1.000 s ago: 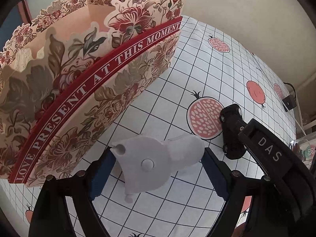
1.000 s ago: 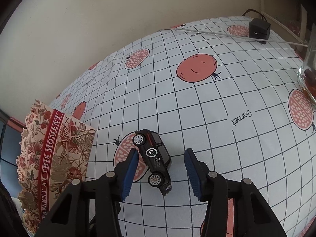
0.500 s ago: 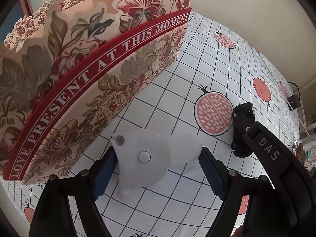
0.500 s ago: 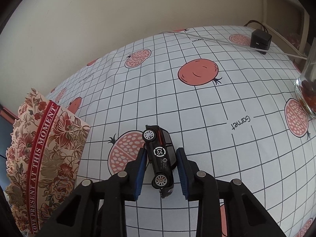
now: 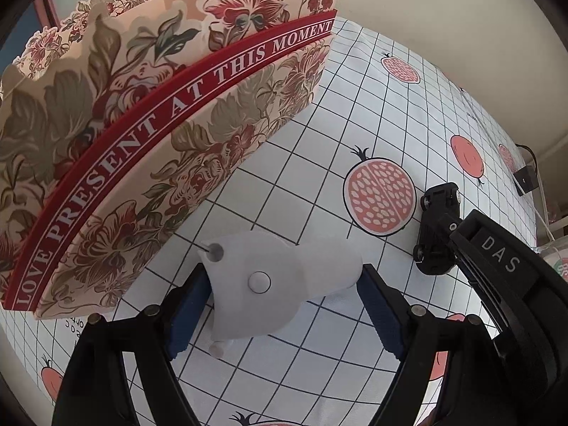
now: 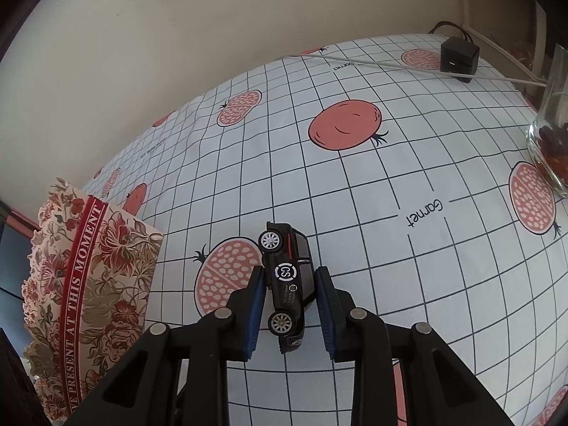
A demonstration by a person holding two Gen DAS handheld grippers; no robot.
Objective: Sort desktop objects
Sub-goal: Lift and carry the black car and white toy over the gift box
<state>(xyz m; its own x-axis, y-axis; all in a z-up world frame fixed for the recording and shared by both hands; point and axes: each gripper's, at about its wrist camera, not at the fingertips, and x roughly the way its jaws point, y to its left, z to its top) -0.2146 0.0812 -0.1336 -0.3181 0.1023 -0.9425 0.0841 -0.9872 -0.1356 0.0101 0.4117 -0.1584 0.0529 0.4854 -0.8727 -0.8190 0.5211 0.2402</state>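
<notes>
A white plastic piece (image 5: 262,284) with a round stud hangs just above the tablecloth, and my left gripper (image 5: 282,277) is shut on it, blue pads on both its sides. It is right beside the floral paper box (image 5: 159,106), lower than the box's rim. To the right stands a black toy car (image 5: 436,220), with the right gripper's black body (image 5: 497,259) over its rear. In the right wrist view the toy car (image 6: 294,259) is tipped onto its side between the pads. My right gripper (image 6: 289,280) is closing its jaws the last bit, shut on it.
The floral box (image 6: 88,284) stands at the table's left edge. A black power adapter (image 6: 459,58) with a white cable (image 6: 372,62) lies at the back right by the wall. A glass vase (image 6: 550,142) stands at the far right on the pomegranate-print tablecloth (image 6: 390,177).
My right gripper's jaws closed from wide open onto the toy car, which turned in line with the fingers and tipped onto its side. The left gripper keeps the white piece.
</notes>
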